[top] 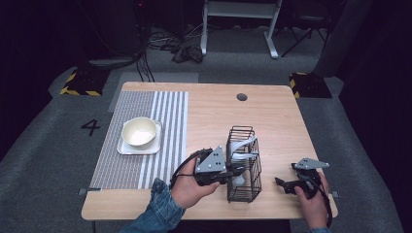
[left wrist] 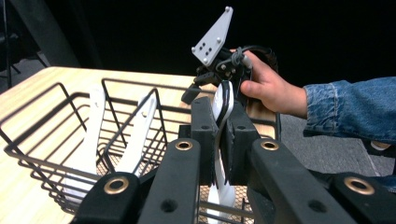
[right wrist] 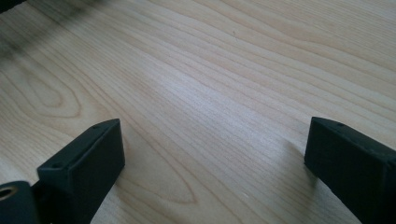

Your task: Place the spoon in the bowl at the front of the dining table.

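The left gripper [left wrist: 219, 140] is clamped on the handle of a white utensil [left wrist: 223, 105], whose lower end hangs inside the black wire basket [top: 244, 165] near the front of the tabletop [top: 272, 111]; two more white utensils [left wrist: 93, 126] lean in the basket's other compartment. The step in hand looks like drawing that utensil out of the basket. Next it needs a straight lift until the tip clears the wires, probably toward the bowl [top: 140, 131] on the striped mat [top: 165, 104]. The right gripper [right wrist: 210, 154] hovers wide and empty over bare wood. The only readable writing is a "4" [top: 91, 127] on the floor.
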{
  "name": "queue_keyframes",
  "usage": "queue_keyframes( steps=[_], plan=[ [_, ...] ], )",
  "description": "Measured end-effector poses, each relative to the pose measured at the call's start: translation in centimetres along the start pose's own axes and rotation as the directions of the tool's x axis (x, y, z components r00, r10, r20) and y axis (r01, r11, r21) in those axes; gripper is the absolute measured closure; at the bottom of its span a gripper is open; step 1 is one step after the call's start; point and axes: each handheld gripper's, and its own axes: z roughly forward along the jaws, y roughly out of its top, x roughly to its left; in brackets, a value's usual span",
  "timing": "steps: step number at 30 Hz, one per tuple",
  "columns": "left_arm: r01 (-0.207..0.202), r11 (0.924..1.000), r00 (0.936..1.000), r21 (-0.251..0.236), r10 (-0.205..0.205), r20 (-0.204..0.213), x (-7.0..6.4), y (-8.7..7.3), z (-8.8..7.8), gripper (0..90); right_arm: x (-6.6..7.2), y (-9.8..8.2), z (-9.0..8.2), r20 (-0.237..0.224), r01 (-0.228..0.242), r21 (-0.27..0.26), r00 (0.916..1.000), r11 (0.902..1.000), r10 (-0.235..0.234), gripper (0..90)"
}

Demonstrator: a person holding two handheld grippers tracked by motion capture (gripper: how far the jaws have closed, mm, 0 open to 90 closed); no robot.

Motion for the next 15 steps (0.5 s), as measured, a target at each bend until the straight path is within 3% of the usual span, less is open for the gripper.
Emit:
queue_keyframes(
  steps=[15],
  plan=[
    [-0.011, 0.9993, 0.9999, -0.036, 0.011, 0.004, 0.1, 1.9, -1.0, 84.9, 0.0, 0.0, 0.0, 0.0, 0.0, 0.0, 1.0, 1.0, 0.0, 4.7]
  ],
)
